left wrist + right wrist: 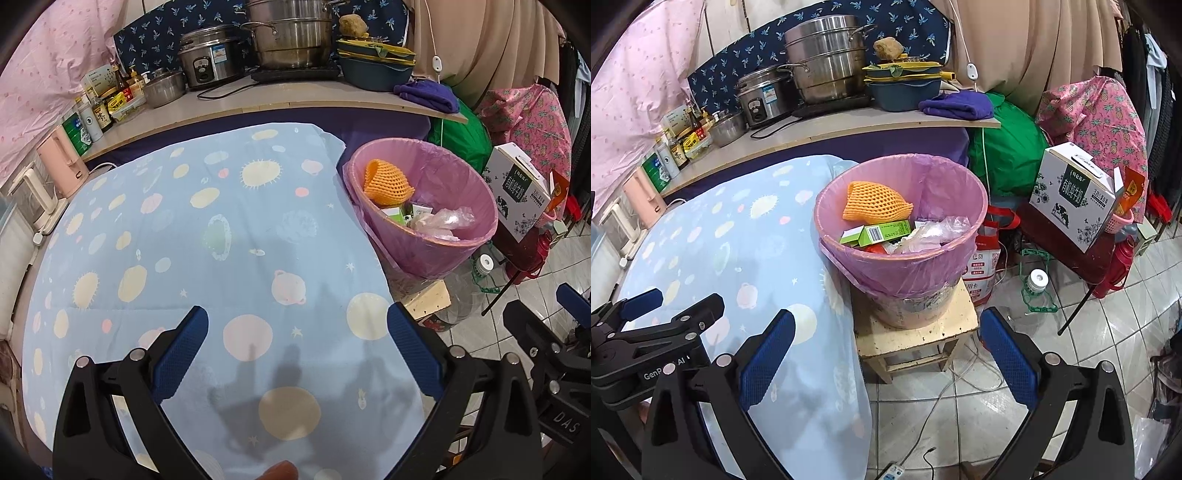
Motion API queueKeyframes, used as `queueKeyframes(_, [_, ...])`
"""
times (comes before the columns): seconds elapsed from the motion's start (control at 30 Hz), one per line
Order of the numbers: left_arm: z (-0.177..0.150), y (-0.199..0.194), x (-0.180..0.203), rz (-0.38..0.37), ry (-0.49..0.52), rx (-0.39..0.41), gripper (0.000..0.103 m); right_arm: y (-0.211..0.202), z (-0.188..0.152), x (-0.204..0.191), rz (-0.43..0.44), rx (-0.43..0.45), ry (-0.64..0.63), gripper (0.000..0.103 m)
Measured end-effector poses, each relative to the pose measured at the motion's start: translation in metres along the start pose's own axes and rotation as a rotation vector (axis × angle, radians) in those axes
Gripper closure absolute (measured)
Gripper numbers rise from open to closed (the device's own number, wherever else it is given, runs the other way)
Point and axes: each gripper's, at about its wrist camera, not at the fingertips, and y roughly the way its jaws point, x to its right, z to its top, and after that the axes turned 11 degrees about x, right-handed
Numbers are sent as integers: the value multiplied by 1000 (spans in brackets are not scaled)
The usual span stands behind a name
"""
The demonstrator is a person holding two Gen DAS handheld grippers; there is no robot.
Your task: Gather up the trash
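Note:
A bin lined with a pink bag (905,266) stands on a small wooden stool (916,336) beside the table; it also shows in the left wrist view (436,251). Inside lie an orange foam net (875,201), green cartons (882,232) and clear plastic wrap (934,230). My left gripper (297,354) is open and empty above the blue planet-print tablecloth (207,229). My right gripper (886,354) is open and empty, in front of the bin over the table's corner and the stool. The left gripper also shows at the left of the right wrist view (672,301).
A shelf (849,123) behind the table holds steel pots, a rice cooker, bottles, stacked dishes and a purple cloth. A milk carton box (1075,195), a green bag, a red flask and a plastic jug stand at the right on the tiled floor. Cables run under the stool.

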Motion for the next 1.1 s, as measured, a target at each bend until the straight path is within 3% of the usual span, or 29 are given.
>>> queueKeyframes(1.1, [-2, 3, 6, -5, -4, -17, 10, 5, -7, 4, -17, -13, 2, 6])
